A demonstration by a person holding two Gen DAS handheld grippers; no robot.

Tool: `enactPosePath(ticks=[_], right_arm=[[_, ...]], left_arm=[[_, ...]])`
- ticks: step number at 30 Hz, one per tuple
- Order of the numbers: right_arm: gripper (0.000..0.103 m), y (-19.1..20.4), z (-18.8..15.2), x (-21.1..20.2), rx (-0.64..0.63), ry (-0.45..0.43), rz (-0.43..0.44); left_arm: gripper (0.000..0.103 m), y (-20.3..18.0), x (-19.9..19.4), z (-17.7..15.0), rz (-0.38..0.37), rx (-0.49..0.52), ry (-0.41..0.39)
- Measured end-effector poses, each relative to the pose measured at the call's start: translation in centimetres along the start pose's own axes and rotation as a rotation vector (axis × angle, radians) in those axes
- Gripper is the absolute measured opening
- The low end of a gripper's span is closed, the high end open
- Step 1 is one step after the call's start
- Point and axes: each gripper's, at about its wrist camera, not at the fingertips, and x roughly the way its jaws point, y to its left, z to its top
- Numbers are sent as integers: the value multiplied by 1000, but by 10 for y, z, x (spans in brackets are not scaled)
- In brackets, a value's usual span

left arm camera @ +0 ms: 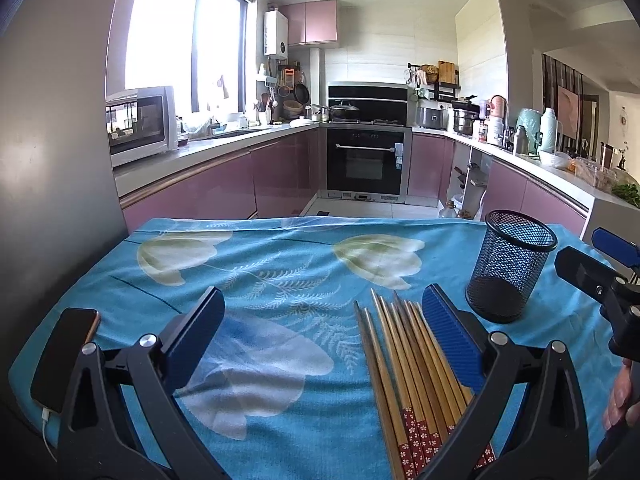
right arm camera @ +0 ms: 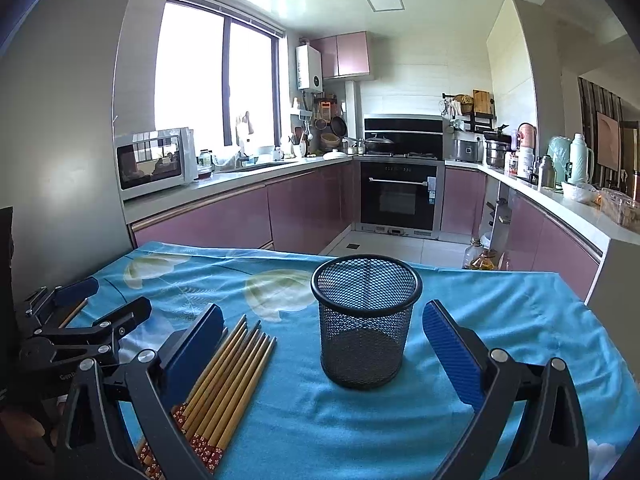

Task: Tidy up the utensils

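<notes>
Several wooden chopsticks (left arm camera: 408,368) with red flowered ends lie side by side on the blue flowered tablecloth (left arm camera: 280,280). They also show in the right wrist view (right arm camera: 224,380). A black mesh cup (left arm camera: 510,266) stands upright and empty to their right, and it shows in the right wrist view (right arm camera: 366,320). My left gripper (left arm camera: 324,324) is open and empty, its right finger beside the chopsticks. My right gripper (right arm camera: 320,344) is open and empty, with the cup between its fingers and just ahead of them. It also shows at the right edge of the left wrist view (left arm camera: 600,276).
A phone (left arm camera: 64,360) on a charging cable lies at the table's left edge. Beyond the table's far edge (left arm camera: 304,220) is a kitchen with pink cabinets, an oven (left arm camera: 366,160) and a microwave (left arm camera: 140,124). A grey wall (left arm camera: 52,160) stands close on the left.
</notes>
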Motion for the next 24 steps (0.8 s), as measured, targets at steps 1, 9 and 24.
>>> enactPosePath(ticks=[1,9,24], right_arm=[[97,0,0,0,0,0,-2],[97,-1,-1,0,5,0,-4],[97,-1,0,2,14,-8,-17]], left_arm=[[97,1,0,0,-1,-2,-1],[97,0,1,0,-4,3,0],[97,-1,6,-2,-18,22,17]])
